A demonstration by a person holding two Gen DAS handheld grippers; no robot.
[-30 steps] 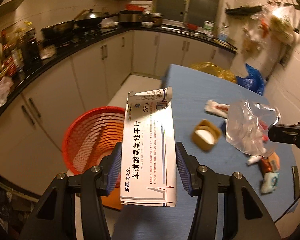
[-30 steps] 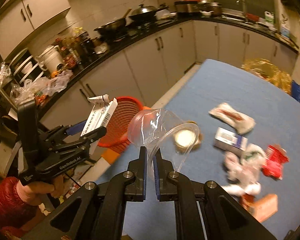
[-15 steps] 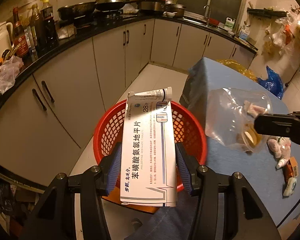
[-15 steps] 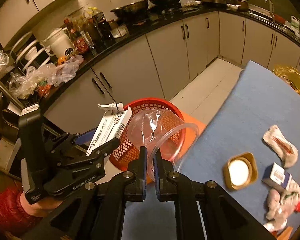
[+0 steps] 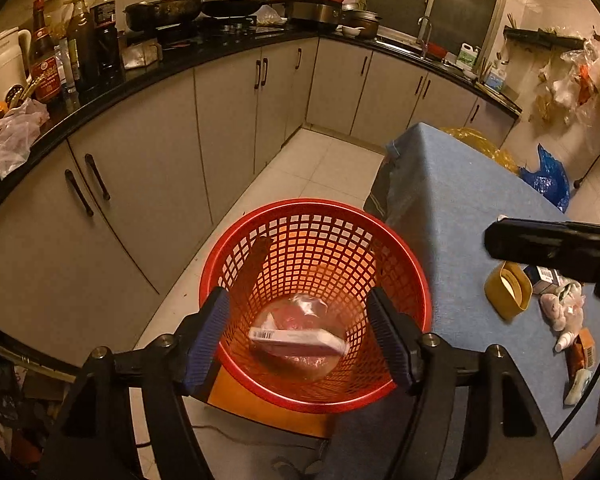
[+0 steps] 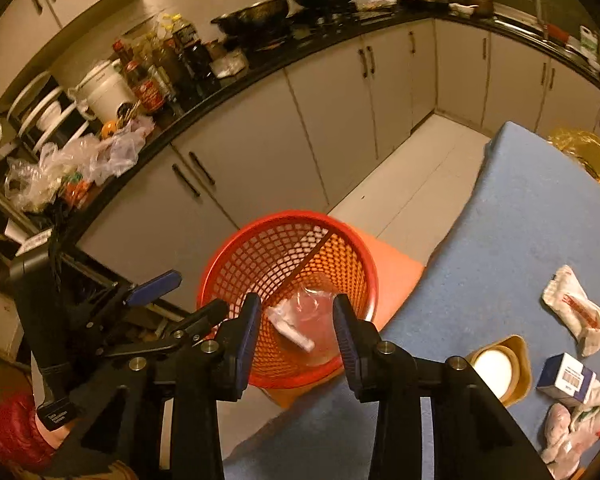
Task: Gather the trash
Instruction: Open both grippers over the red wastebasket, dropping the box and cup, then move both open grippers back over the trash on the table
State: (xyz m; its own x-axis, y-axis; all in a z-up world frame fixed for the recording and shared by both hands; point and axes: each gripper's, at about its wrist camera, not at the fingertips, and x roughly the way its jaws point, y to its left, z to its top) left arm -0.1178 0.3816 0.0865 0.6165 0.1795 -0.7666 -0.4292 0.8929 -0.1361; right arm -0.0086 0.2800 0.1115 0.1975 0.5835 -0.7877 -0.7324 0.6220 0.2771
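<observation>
Fingers of both grippers [image 5: 298,338] [image 6: 294,330] opening, empty, above basket [image 5: 414,288].
Box [image 5: 298,340] and bag [image 5: 300,310] lie inside; trash [image 6: 566,378] remains on tabletop [image 6: 520,216] at 3 o'clock.

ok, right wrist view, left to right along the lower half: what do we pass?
left gripper → red basket holding the medicine box and clear bag → gold-rimmed lid → small white-and-blue box, the last two on the blue table.
</observation>
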